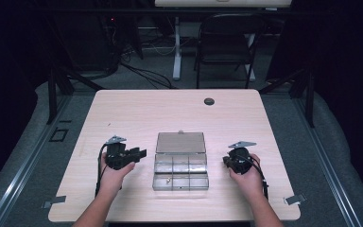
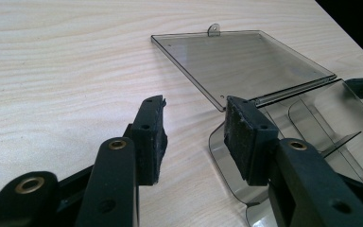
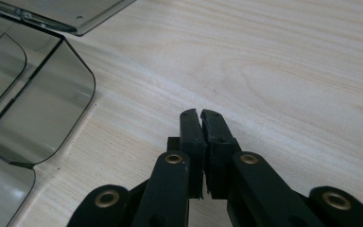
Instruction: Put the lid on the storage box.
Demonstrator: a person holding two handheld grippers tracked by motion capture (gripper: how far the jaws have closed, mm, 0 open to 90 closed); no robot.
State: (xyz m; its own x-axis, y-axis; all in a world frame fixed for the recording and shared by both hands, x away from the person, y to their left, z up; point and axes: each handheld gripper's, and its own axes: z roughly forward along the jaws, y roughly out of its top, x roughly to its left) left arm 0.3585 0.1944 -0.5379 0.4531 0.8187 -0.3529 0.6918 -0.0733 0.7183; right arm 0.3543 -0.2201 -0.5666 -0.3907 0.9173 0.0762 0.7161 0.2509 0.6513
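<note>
Clear plastic box (image 1: 180, 169) lies between your tongs, long side along the bench's near edge | left tongs (image 1: 139, 153) half open, empty, nearer | right tongs (image 1: 226, 161) closed, empty.

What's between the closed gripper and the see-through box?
Just bare table. In the right gripper view, the right gripper rests beside the clear box with nothing between them.

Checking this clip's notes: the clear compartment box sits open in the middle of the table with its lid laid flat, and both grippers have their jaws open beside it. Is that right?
Not quite. The right gripper is shut, its pads pressed together with nothing between them, as the right gripper view shows. The left gripper does stand open. The clear compartment box is open, its lid laid flat on the table.
</note>
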